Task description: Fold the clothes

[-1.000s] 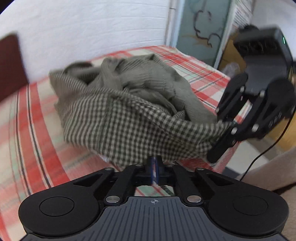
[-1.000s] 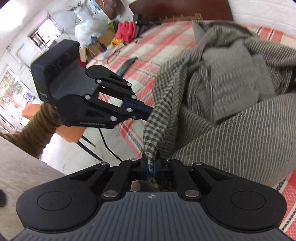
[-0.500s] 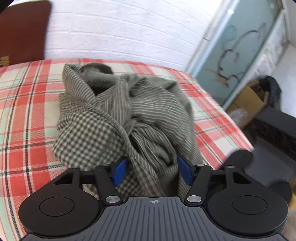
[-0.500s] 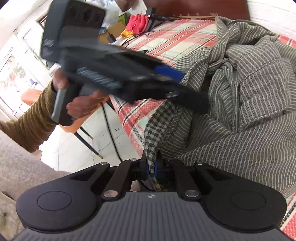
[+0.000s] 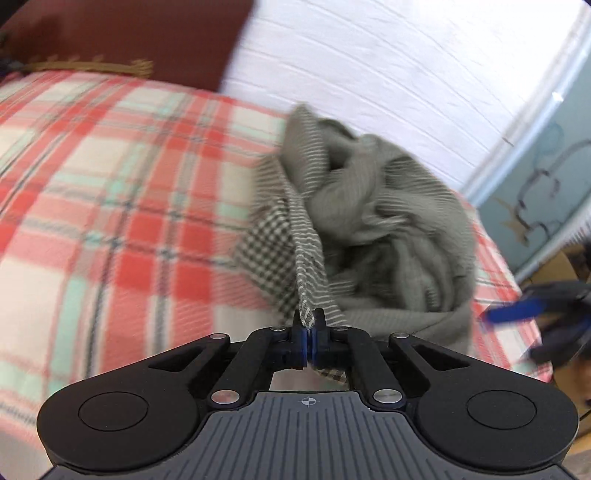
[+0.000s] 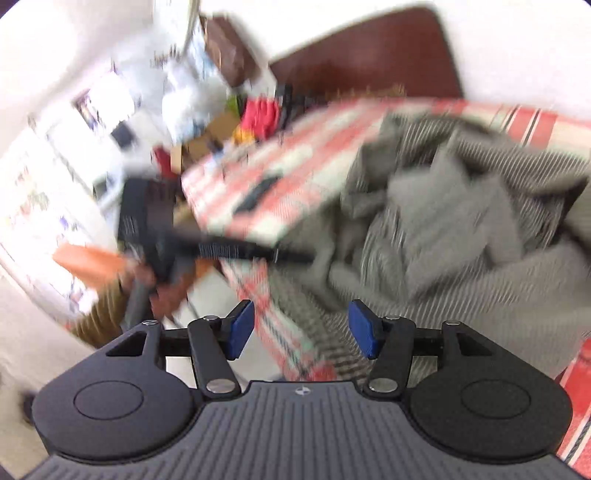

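Claws differ: left claw (image 5: pixel 308 325) pinches shirt (image 5: pixel 369 229); right claw (image 6: pixel 301 328) gapes.

A lived-in bedroom at home. A plaid blanket (image 5: pixel 122 206) covers the bed below a dark wooden headboard (image 5: pixel 122 33). Boxes and clutter (image 6: pixel 236 125) crowd the floor beyond.

Both wrist views low, close, sharing clothes heap (image 5: pixel 373 221).

No readable text, labels or numbers; both views motion-blurred.
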A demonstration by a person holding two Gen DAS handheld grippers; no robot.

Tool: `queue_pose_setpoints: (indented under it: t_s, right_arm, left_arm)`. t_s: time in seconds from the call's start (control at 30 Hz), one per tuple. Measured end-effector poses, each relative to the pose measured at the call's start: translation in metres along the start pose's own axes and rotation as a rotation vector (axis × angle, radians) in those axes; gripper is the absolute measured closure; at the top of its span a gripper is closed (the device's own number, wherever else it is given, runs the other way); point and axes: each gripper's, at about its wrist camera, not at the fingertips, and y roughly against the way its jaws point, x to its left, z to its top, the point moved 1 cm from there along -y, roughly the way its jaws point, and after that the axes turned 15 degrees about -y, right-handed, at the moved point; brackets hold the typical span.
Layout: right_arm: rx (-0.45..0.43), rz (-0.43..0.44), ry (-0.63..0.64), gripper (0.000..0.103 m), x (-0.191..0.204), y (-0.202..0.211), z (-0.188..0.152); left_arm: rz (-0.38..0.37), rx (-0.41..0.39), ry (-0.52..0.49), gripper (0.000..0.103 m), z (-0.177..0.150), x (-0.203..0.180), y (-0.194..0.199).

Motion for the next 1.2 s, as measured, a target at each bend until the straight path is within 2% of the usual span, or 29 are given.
queue_pose_setpoints:
  t_s: [0.13, 0.23, 0.33, 0.43, 0.47, 0.5, 0.53, 0.6, 0.73, 0.8, 0.87, 0.9, 1.1, 1.2]
  right_arm:
    - [-0.134, -0.134, 0.079, 0.031, 0.005, 0.005, 0.024]
    - [-0.18, -0.232, 0.111, 0.029, 0.006, -0.012, 0.038]
    - [-0.164, -0.285, 0.12, 0.029, -0.017, -0.029, 0.054]
    - [-0.122, -0.296, 0.095, 0.029, -0.03, -0.056, 0.065]
    - [-0.11, -0.289, 0.087, 0.035, -0.034, -0.063, 0.068]
    - [-0.098, -0.282, 0.08, 0.049, -0.036, -0.067, 0.07]
    - [-0.094, -0.272, 0.07, 0.069, -0.037, -0.066, 0.072]
    - [-0.116, -0.246, 0.048, 0.072, -0.035, -0.054, 0.076]
    - [-0.234, -0.248, 0.038, 0.076, -0.03, -0.011, 0.085]
    - [-0.302, -0.257, 0.008, 0.08, -0.034, 0.013, 0.088]
    - [-0.376, -0.274, -0.022, 0.091, -0.041, 0.037, 0.088]
    - [-0.412, -0.284, -0.039, 0.092, -0.045, 0.049, 0.087]
    - [-0.566, -0.344, -0.172, 0.093, -0.083, 0.104, 0.068]
    - [-0.613, -0.373, -0.26, 0.093, -0.108, 0.12, 0.051]
  left_arm:
    - [0.064, 0.009, 0.057, 0.103, -0.019, 0.014, 0.007]
    - [0.112, 0.016, 0.099, 0.103, -0.033, 0.024, 0.012]
    - [0.135, 0.02, 0.1, 0.103, -0.041, 0.03, 0.011]
    - [0.14, 0.017, 0.087, 0.103, -0.043, 0.029, 0.011]
    - [0.142, 0.017, 0.081, 0.103, -0.044, 0.028, 0.011]
    - [0.144, 0.017, 0.078, 0.103, -0.044, 0.028, 0.011]
    - [0.144, 0.018, 0.076, 0.103, -0.044, 0.027, 0.012]
    - [0.143, 0.019, 0.069, 0.103, -0.043, 0.025, 0.012]
    - [0.145, 0.027, 0.038, 0.103, -0.035, 0.022, 0.006]
    - [0.146, 0.031, 0.023, 0.103, -0.032, 0.02, 0.004]
    - [0.151, 0.036, 0.005, 0.103, -0.027, 0.018, 0.001]
    - [0.152, 0.037, -0.003, 0.103, -0.025, 0.017, 0.0]
    - [0.162, 0.04, -0.042, 0.103, -0.012, 0.015, -0.008]
    - [0.17, 0.044, -0.052, 0.103, -0.008, 0.016, -0.012]
